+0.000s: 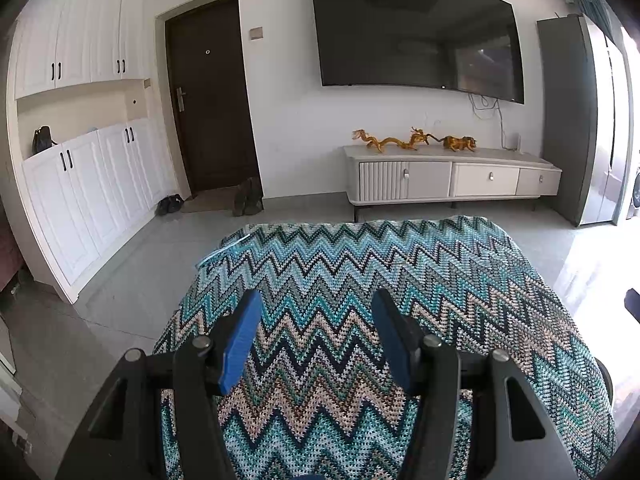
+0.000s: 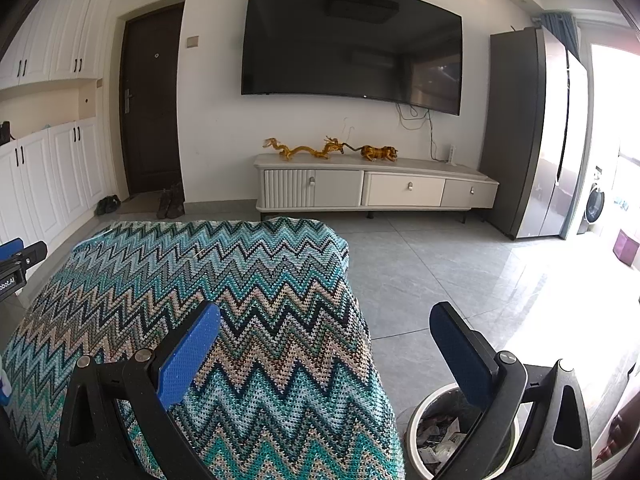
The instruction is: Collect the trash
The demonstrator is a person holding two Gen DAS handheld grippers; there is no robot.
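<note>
A round white trash bin stands on the floor at the lower right of the right wrist view, with crumpled paper scraps inside. My right gripper is open and empty, its right finger above the bin. My left gripper is open and empty over the zigzag-patterned cloth that covers the table. The left gripper's tip also shows at the left edge of the right wrist view. No loose trash shows on the cloth.
A low TV cabinet with golden figurines stands against the far wall under a TV. A grey fridge is at the right, white cupboards and a dark door at the left. Grey tiled floor lies beyond the table.
</note>
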